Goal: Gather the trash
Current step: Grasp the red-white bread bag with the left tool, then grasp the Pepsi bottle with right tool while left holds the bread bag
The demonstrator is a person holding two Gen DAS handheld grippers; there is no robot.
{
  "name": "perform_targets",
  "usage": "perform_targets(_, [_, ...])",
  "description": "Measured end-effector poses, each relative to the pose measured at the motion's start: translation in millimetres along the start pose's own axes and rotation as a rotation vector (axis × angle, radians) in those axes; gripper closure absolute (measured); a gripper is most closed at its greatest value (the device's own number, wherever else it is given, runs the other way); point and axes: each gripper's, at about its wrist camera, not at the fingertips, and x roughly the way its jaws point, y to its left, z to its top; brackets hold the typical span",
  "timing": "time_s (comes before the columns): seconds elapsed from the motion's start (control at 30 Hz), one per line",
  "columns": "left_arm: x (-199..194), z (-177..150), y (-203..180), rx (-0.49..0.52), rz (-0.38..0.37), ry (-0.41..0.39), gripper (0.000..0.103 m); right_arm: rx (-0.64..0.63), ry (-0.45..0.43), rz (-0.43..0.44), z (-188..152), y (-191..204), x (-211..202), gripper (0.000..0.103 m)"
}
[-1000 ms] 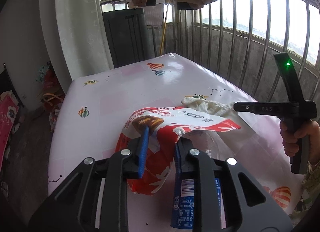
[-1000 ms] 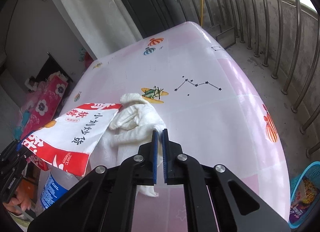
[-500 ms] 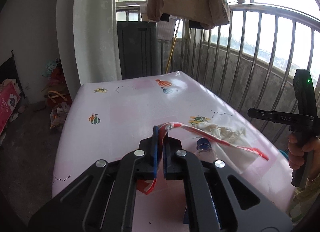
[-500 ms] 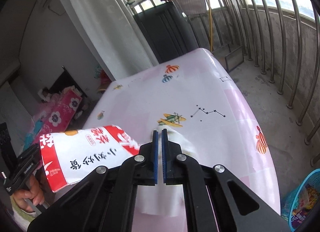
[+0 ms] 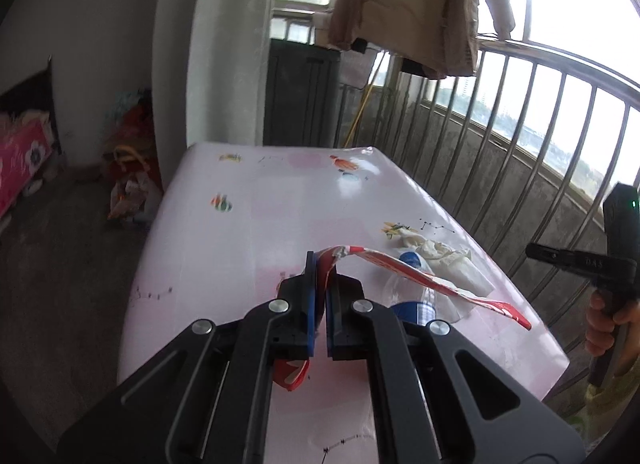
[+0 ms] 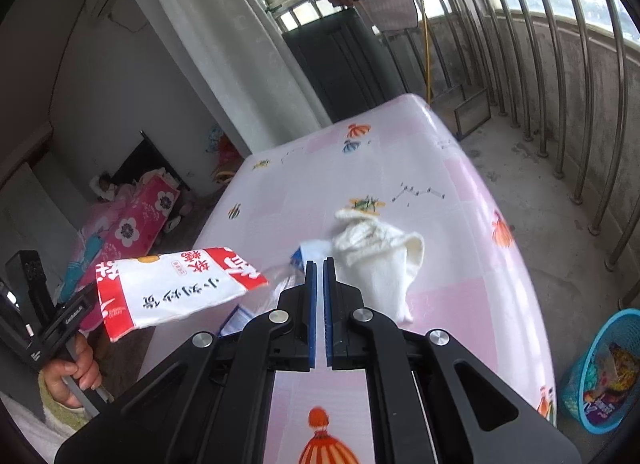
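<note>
Clamped on the red-and-white snack bag (image 5: 420, 276), the left gripper (image 5: 319, 292) holds it lifted clear of the pink table (image 5: 248, 232), the wrapper pinched by one edge between the blue pads and sagging out to the side. Across from it, the right gripper (image 6: 319, 304) is closed with nothing visible between its fingers. By the look of it, collection is barely under way: one piece is in hand but not yet binned, while a clear plastic bottle with a blue label (image 6: 260, 296) and a crumpled white cloth or tissue (image 6: 380, 252) lie together on the tabletop. A blue basket (image 6: 592, 372) on the floor past the table's corner already holds some wrappers and seems the likely destination. The bottle is mostly hidden behind the bag and gripper bodies, and the basket is cut off by the frame edge.
</note>
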Motion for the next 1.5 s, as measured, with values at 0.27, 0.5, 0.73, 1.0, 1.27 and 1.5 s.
perform_targets(0.27, [-2.8,-30.0,33.1,-0.133,0.035,0.057,0.101,0.122,0.254,0.157,-38.3,17.7,56.7,0.073])
perform_targets(0.5, [-8.9,-36.8,44.7,-0.155,0.029,0.038,0.101,0.222,0.377,0.213,-50.4,41.5,110.3,0.047])
perform_targets(0.73, [-6.3,-34.2,55.4,-0.179,0.005,0.031,0.101,0.314,0.435,0.224,-56.7,50.1,142.0,0.04])
perform_targets(1.0, [1.4,-27.9,65.2,-0.186,-0.002,0.022,0.101,0.408,0.435,0.28,-60.6,48.0,166.2,0.04])
perform_targets(1.27, [4.2,-23.7,62.2,-0.186,-0.004,0.028,0.101,0.298,0.491,0.256,-60.4,53.3,149.3,0.042])
perform_targets(1.5, [6.5,-21.6,52.9,-0.161,0.002,0.032,0.101,0.034,0.549,0.133,-63.0,62.7,104.5,0.042])
